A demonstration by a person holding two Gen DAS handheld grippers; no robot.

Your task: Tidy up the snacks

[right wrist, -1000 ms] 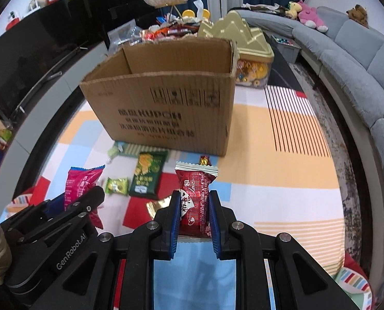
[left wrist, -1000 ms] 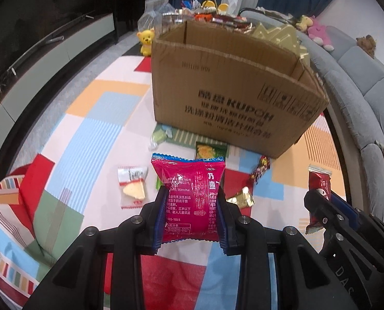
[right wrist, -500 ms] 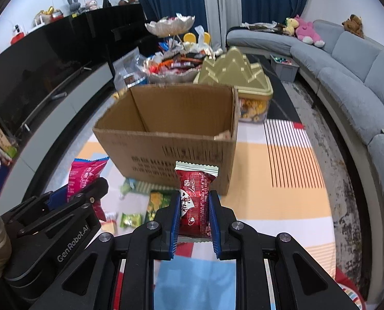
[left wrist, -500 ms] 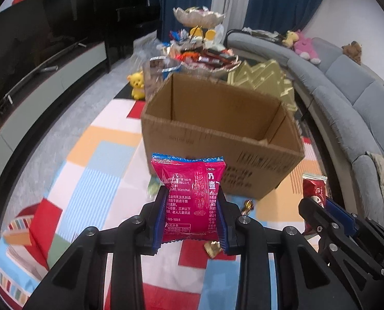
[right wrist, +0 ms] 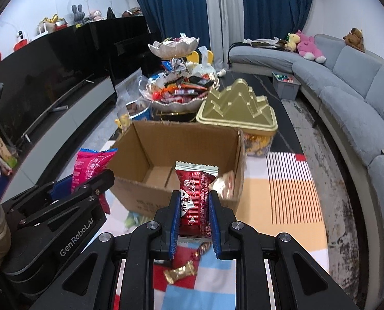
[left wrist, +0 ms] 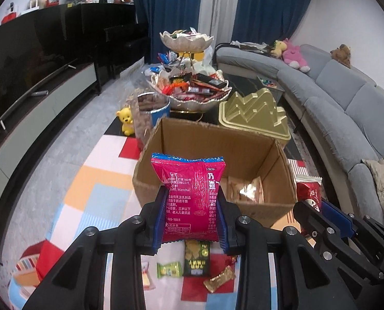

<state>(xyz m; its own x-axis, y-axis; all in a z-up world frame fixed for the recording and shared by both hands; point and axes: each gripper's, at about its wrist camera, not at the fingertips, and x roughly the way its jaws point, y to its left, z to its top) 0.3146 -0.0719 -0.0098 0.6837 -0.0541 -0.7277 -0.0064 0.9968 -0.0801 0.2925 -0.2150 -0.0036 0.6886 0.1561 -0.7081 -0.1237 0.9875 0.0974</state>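
In the left wrist view, the left hand-held gripper (left wrist: 192, 214) is seen closed on a pink snack packet (left wrist: 189, 196), which is pinched upright between the blue pads, its blue top seam standing free above them. Behind the packet an open cardboard box (left wrist: 212, 139) is seen on the patchwork floor mat (left wrist: 99, 186); a pale wrapped snack (left wrist: 246, 190) is lying on the box's floor toward its right wall. On the mat below the gripper, near the mat's front edge, a dark green packet (left wrist: 196, 258), a small green sweet (left wrist: 168, 270) and a gold sweet (left wrist: 219, 279) are scattered. At the right edge, the right hand-held gripper (left wrist: 313, 206) is seen with a red packet (left wrist: 308, 191) between its pads. Beyond the box a gold tin (left wrist: 254, 113) and a heaped snack bowl (left wrist: 192, 90) are visible.

In the right wrist view, the right hand-held gripper (right wrist: 194, 217) is shown clamped almost fully shut on the red packet (right wrist: 196, 201), held upright in front of the box's near wall. The cardboard box (right wrist: 176, 142) is seen open, with the pale snack (right wrist: 224, 186) in its right corner. On the mat (right wrist: 290, 201) below, a gold sweet (right wrist: 180, 271) is lying. At the left, the left hand-held gripper (right wrist: 88, 180) is seen gripping the pink packet (right wrist: 88, 165) beside the box's left wall.
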